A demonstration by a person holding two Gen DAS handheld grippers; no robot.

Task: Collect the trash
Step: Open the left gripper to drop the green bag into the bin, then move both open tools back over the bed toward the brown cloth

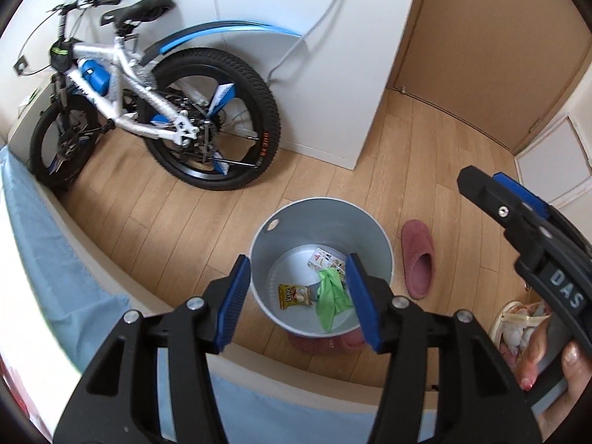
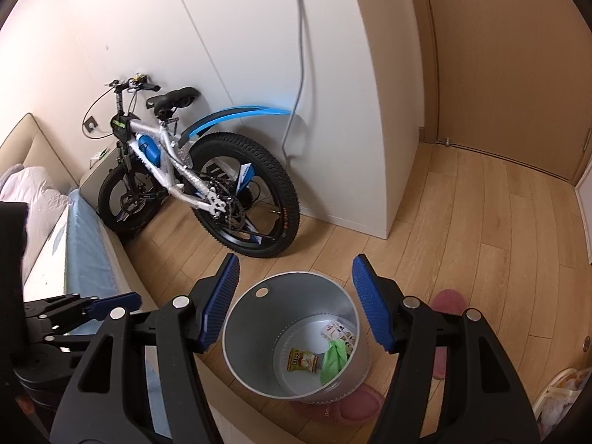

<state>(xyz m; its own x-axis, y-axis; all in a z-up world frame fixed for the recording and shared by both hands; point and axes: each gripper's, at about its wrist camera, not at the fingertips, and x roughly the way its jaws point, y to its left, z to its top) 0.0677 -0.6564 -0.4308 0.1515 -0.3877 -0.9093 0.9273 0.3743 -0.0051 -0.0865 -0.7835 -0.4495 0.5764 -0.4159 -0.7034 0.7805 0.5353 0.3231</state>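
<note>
We hold both the left gripper [image 1: 299, 298] and the right gripper [image 2: 296, 303] empty with jaws apart directly above the metal bin [image 1: 384, 244], where the green cloth [image 1: 330, 294], snack packet [image 1: 293, 295] and carton [image 1: 325, 258] already lie below us.

Bin [image 1: 373, 238]: matt, smooth grey metal. Inside it, green cloth [image 1: 330, 293], soft and crumpled; a glossy snack wrapper [image 1: 293, 295]; a printed carton [image 1: 326, 257], probably paper (too small to confirm). Floor [image 1: 207, 218] was smooth wood-grain plank. Left gripper [image 1: 299, 298]: matt black plastic with ribbed blue pads [image 1: 235, 298]. Slipper [image 1: 418, 259]: fuzzy pink cloth.
</note>
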